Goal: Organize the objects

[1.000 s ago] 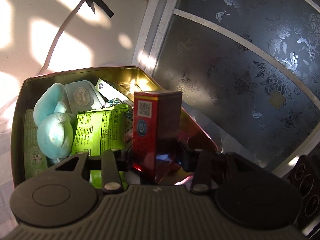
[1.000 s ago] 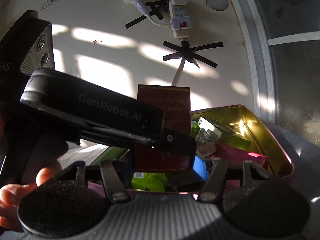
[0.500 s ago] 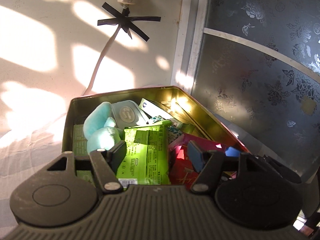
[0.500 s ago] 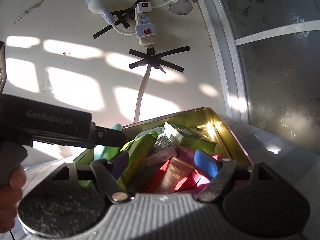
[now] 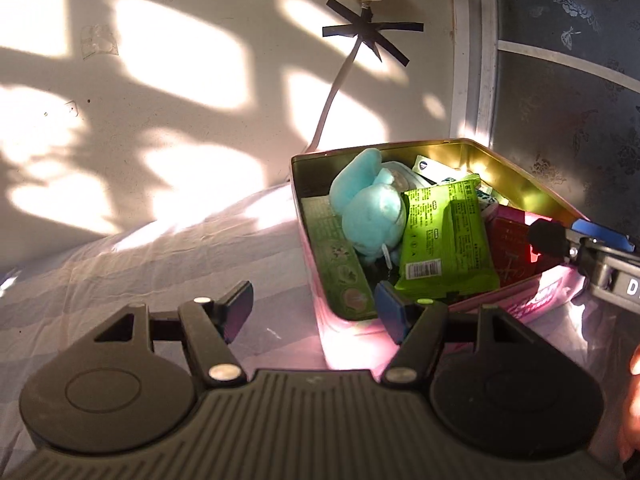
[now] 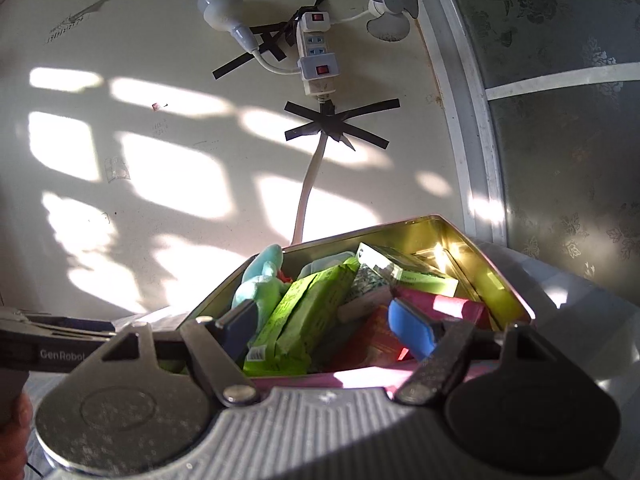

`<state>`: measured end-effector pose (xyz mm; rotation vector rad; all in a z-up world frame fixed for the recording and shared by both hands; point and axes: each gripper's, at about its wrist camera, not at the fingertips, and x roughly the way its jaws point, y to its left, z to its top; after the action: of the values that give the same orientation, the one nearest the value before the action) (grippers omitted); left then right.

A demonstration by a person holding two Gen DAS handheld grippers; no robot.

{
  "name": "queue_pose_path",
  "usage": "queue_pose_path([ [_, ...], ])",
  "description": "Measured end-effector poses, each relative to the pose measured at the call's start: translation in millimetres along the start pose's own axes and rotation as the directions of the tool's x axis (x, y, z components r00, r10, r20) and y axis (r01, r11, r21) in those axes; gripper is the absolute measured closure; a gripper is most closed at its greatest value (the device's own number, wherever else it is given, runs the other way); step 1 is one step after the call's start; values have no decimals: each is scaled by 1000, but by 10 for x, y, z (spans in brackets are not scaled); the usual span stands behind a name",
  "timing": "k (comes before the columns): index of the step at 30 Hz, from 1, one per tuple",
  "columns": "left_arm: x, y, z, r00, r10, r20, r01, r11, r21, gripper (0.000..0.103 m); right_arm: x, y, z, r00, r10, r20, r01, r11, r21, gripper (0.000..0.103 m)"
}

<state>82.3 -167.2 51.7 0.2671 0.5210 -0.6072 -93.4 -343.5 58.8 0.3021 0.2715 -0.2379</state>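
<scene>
A pink tin box [image 5: 400,144] with a gold inside sits on a pale cloth. It holds a teal plush toy [image 5: 370,208], a green wipes pack [image 5: 444,240], a red box [image 5: 510,240] lying down and other small packs. My left gripper [image 5: 314,310] is open and empty, just in front of the tin's near left corner. My right gripper [image 6: 328,326] is open and empty, above the tin's near edge [image 6: 360,376], over the green pack [image 6: 308,316] and the red box [image 6: 376,340].
A cream wall with a taped power strip [image 6: 316,52] and cable [image 6: 308,184] stands behind the tin. A patterned dark glass panel [image 5: 568,80] is on the right. The striped cloth [image 5: 140,264] spreads left of the tin.
The left gripper let go of the upright red box, which now lies in the tin. It then drew back and left. The right gripper lifted a little.
</scene>
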Motion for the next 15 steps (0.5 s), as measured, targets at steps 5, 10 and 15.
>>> queue_pose_path([
  [5, -26, 169, -173, 999, 39, -9, -39, 999, -8, 34, -16, 171, -53, 1000, 20, -13, -20, 1000, -11, 28],
  [10, -22, 307, -319, 998, 59, -16, -59, 998, -22, 30, -11, 326, -98, 999, 31, -25, -31, 999, -22, 28],
  [15, -5, 391, -431, 998, 62, -34, -63, 997, -43, 30, 4, 423, -121, 998, 55, -45, -56, 998, -20, 28],
])
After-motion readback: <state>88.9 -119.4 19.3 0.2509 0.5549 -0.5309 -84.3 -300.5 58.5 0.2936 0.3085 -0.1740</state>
